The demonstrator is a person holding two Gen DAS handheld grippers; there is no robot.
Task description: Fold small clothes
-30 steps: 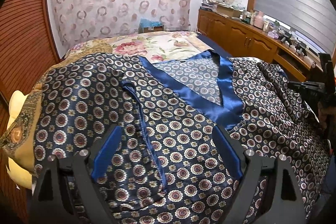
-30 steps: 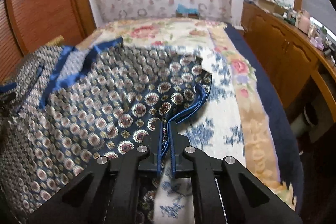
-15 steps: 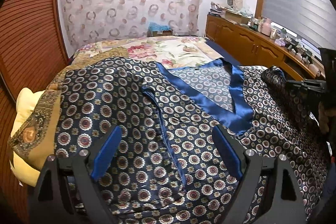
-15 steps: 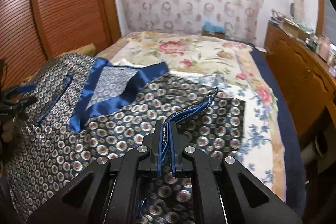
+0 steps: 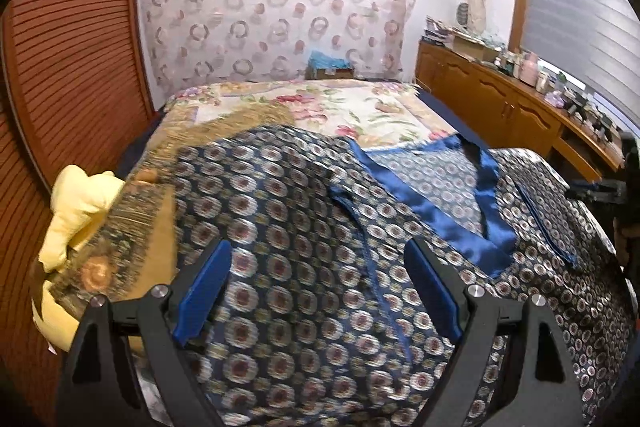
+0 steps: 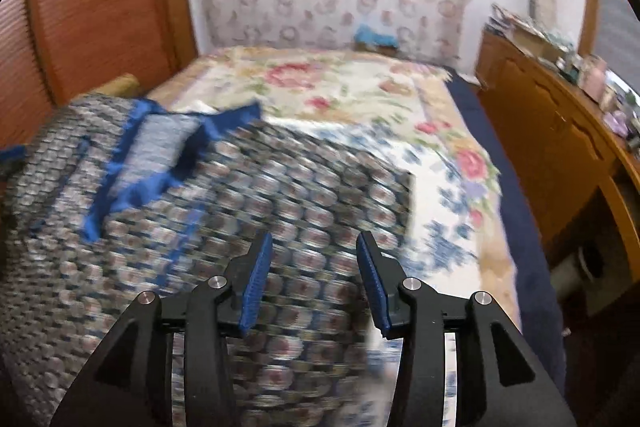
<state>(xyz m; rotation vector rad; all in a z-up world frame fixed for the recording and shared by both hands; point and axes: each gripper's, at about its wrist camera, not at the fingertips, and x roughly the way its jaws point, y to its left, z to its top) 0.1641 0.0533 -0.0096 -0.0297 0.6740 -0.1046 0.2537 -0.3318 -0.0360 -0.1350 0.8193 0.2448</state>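
A dark blue garment (image 5: 304, 239) with a round medallion print and a shiny blue collar (image 5: 432, 215) lies spread on the bed. My left gripper (image 5: 318, 267) hangs open above its left half, nothing between the blue pads. In the right wrist view the same garment (image 6: 256, 211) is blurred, its right side folded inward. My right gripper (image 6: 314, 259) is over that folded part; its jaws are opening and the pads press on nothing. The right gripper also shows at the far right edge of the left wrist view (image 5: 604, 185).
The floral bedspread (image 6: 360, 95) lies bare beyond the garment. A yellow pillow (image 5: 76, 203) sits at the bed's left. A wooden sideboard (image 5: 516, 111) with small items runs along the right. A slatted wooden wall (image 5: 72, 67) stands left.
My right gripper carried the garment's blue-trimmed edge inward over the garment, then let go of it as its jaws parted. The left gripper drew back a little, still open.
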